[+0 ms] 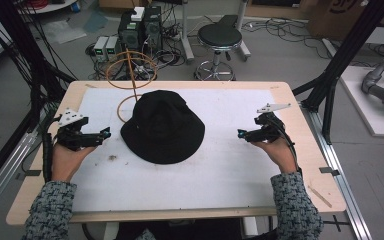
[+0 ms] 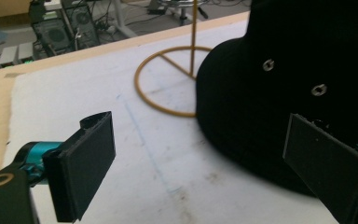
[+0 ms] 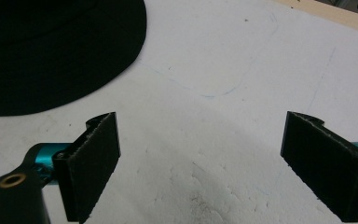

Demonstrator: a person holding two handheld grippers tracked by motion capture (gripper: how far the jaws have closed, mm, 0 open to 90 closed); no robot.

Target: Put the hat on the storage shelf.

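Observation:
A black bucket hat (image 1: pixel 162 127) lies brim down in the middle of the white mat (image 1: pixel 220 175). Behind it stands a thin brown wire hat stand (image 1: pixel 130 70), its ring base (image 2: pixel 165 84) lying on the mat by the hat's (image 2: pixel 284 93) left rear edge. My left gripper (image 1: pixel 106 134) hovers just left of the brim, jaws wide apart with nothing between them (image 2: pixel 200 172). My right gripper (image 1: pixel 241 134) is to the right of the hat, a short gap away, also open and empty (image 3: pixel 200 163). The hat's brim (image 3: pixel 51 56) shows at the upper left of the right gripper view.
The mat covers a wooden table (image 1: pixel 305 150). Beyond the far edge are a black stool (image 1: pixel 219 40), computer towers (image 1: pixel 140 30) and cables on the floor. Black frame posts (image 1: pixel 340 65) stand at both sides. Bare mat lies in front of the hat.

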